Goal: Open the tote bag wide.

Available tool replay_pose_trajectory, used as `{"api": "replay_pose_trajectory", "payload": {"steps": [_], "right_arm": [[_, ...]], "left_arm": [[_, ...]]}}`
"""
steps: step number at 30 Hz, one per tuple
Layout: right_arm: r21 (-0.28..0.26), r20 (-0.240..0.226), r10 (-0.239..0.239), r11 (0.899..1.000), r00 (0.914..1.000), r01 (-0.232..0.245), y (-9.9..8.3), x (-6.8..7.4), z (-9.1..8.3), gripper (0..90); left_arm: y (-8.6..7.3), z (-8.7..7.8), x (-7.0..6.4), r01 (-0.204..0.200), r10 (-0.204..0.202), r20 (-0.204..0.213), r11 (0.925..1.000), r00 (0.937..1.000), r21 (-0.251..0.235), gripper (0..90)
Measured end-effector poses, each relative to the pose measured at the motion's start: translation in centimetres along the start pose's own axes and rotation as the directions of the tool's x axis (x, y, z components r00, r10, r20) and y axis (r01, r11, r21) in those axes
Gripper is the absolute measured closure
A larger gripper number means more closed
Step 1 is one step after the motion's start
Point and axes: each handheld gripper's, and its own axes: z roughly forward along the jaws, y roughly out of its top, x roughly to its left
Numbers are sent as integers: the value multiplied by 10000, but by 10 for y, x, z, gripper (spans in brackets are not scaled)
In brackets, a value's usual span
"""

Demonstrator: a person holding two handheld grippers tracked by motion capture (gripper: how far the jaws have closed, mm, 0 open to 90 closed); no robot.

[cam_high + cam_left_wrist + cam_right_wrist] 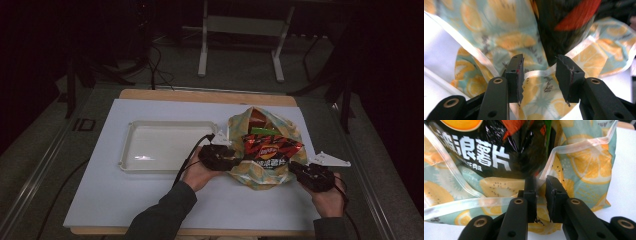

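High view. A citrus-print zip pouch (263, 172) lies on the white surface (100, 200), to the right of an empty white tray (165, 145), its open mouth toward the person. A black-and-red bag of potato chips (272, 150) sticks part-way out of that mouth, its long axis running roughly from the person toward the far edge of the surface. The left hand-held gripper (231, 162) meets the pouch at the left corner of the mouth, the right hand-held gripper (296, 169) at the right corner; the chip bag lies between the two, about equally near each.

Left gripper view. The left hand-held gripper (539, 75) has its jaws apart, straddling the pale rim strip of the zip pouch (499, 42) without pinching it. The bag of potato chips (564, 27), blurred, stands just beyond the jaws and slightly to the right.

Right gripper view. The right hand-held gripper (540, 195) has its jaws nearly together, with a narrow gap into which the rim of the zip pouch (586, 162) runs; whether the rim is truly pinched cannot be told. The bag of potato chips (491, 152) lies ahead and to the left.

Judgement: the coming move turns on the bag's long axis lying in line with the pouch mouth, so that holding both corners would let the bag slide along it.
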Motion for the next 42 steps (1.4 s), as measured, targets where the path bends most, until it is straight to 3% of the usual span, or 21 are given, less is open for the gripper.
{"api": "replay_pose_trajectory", "payload": {"steps": [7, 9, 13, 15, 23, 25, 28, 31, 34, 38, 42], "right_arm": [[206, 78, 78, 9998, 9999, -80, -1, -1, 7, 709], [210, 89, 148, 9997, 9999, -150, -1, -2, 8, 705], [284, 216, 158, 9995, 9996, -164, -2, -3, 11, 702], [334, 290, 232, 9991, 9993, -242, -3, -4, 12, 702], [279, 241, 217, 9994, 9995, -224, -5, -3, 12, 700], [231, 200, 218, 9995, 9996, -223, -4, -3, 12, 697], [159, 126, 209, 9997, 9997, -211, -4, -1, 13, 692], [168, 91, 181, 9997, 9998, -183, -4, 0, 13, 692], [154, 75, 181, 9997, 9998, -182, -4, 0, 13, 689], [120, 50, 169, 9998, 9998, -170, -4, 0, 12, 687], [107, 38, 151, 9998, 9999, -151, -4, -1, 12, 671]], "left_arm": [[-4, 17, -1, -109, 146, -535, 9976, 9985, 690, 562], [-4, 19, 2, 92, -31, -864, 9974, 9963, 712, 562], [-2, 17, 10, 774, -718, -1402, 9964, 9875, 348, 539], [0, 16, 12, 908, -872, -1547, 9957, 9841, 163, 512], [13, 2, 10, 901, -1018, -1562, 9927, 9825, -802, 443], [16, 2, 9, 756, -858, -1452, 9943, 9857, -747, 429], [19, 7, 4, 431, -525, -1737, 9974, 9834, -571, 371], [21, 12, 3, 500, -579, -1875, 9977, 9806, -464, 288], [21, 19, 2, 759, -815, -2225, 9965, 9715, -338, 256], [22, 26, 3, 888, -933, -2712, 9956, 9580, -290, 272], [22, 29, 5, 959, -981, -2570, 9952, 9614, -208, 470]]}}
